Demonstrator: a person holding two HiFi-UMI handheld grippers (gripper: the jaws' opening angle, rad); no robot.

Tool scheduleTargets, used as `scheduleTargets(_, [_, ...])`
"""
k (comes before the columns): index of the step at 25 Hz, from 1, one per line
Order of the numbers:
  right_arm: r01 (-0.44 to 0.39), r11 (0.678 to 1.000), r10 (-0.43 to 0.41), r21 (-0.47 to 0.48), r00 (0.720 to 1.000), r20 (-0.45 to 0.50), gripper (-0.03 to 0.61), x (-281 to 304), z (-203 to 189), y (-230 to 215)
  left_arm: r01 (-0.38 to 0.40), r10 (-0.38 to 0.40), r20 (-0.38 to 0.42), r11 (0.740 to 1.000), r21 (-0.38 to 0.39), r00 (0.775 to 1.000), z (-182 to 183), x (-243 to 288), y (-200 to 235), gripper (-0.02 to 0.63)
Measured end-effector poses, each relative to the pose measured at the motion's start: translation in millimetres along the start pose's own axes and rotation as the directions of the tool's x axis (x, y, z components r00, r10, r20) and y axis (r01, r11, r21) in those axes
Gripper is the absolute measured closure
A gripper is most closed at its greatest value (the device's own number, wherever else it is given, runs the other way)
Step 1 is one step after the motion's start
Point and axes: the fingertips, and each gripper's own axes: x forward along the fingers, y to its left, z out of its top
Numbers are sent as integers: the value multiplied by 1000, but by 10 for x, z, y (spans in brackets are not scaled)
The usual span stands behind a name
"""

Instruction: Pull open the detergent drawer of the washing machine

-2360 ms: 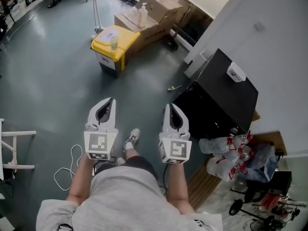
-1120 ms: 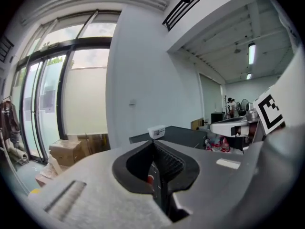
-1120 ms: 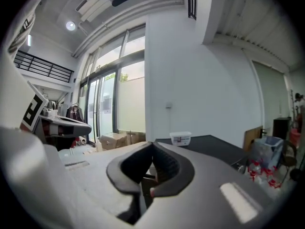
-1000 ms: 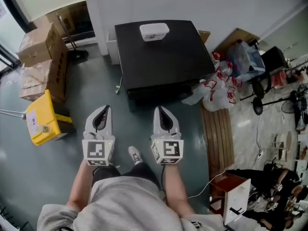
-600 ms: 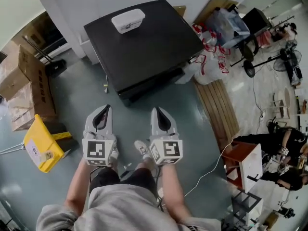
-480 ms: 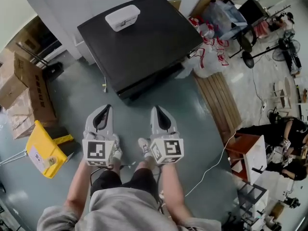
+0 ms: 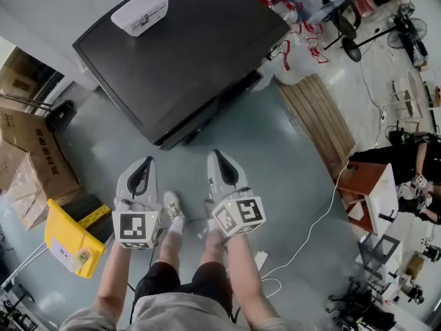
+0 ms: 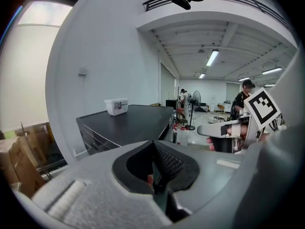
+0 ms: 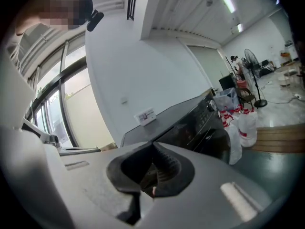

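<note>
**While short of the washing machine: both jaws clenched, nothing gripped**

Find washing machine (image 7: 186, 54) at top of head view, black, backed against white wall (image 7: 41, 5), front edge facing the grippers. Cannot single out detergent drawer on the dark front panel (image 9: 209, 116) seen in right gripper view. Note white container (image 7: 141, 10) resting on machine top near the wall. Locate left gripper (image 7: 145, 165) and right gripper (image 7: 219, 158) side by side above grey floor (image 7: 275, 185), near the machine front but apart from it. Read both jaws as pressed together, empty. Note person's shoe (image 7: 172, 205) between the grippers, yellow bin (image 7: 69, 236) at left, wooden slats (image 7: 320, 126) and plastic bags (image 7: 293, 43) at right.
</note>
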Motion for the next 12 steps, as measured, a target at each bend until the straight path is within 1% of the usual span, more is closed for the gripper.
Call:
scheduleTargets(2, [-3, 999, 3, 37, 1000, 9, 574, 70, -109, -95, 9, -9, 4, 999, 36, 1000, -109, 93, -10, 603])
scheduleTargets(3, [-14, 998, 13, 61, 1000, 16, 565, 104, -162, -136, 10, -11, 6, 999, 42, 1000, -178, 133, -13, 603])
scheduleTargets(4, [-31, 995, 28, 91, 999, 25, 516, 138, -213, -170, 13, -13, 4, 999, 45, 1000, -251, 166, -13, 603])
scheduleTargets(7, [-100, 973, 88, 206, 994, 63, 432, 259, -339, -238, 14, -13, -21, 999, 39, 1000, -466, 230, 21, 603])
scheduleTargets(9, [-154, 951, 133, 270, 987, 92, 358, 357, -394, -256, 6, -5, -39, 1000, 23, 999, -597, 262, 60, 603])
scheduleTargets(12, [-219, 910, 181, 353, 974, 135, 297, 493, -452, -300, -5, 5, -67, 1000, 4, 998, -739, 300, 96, 603])
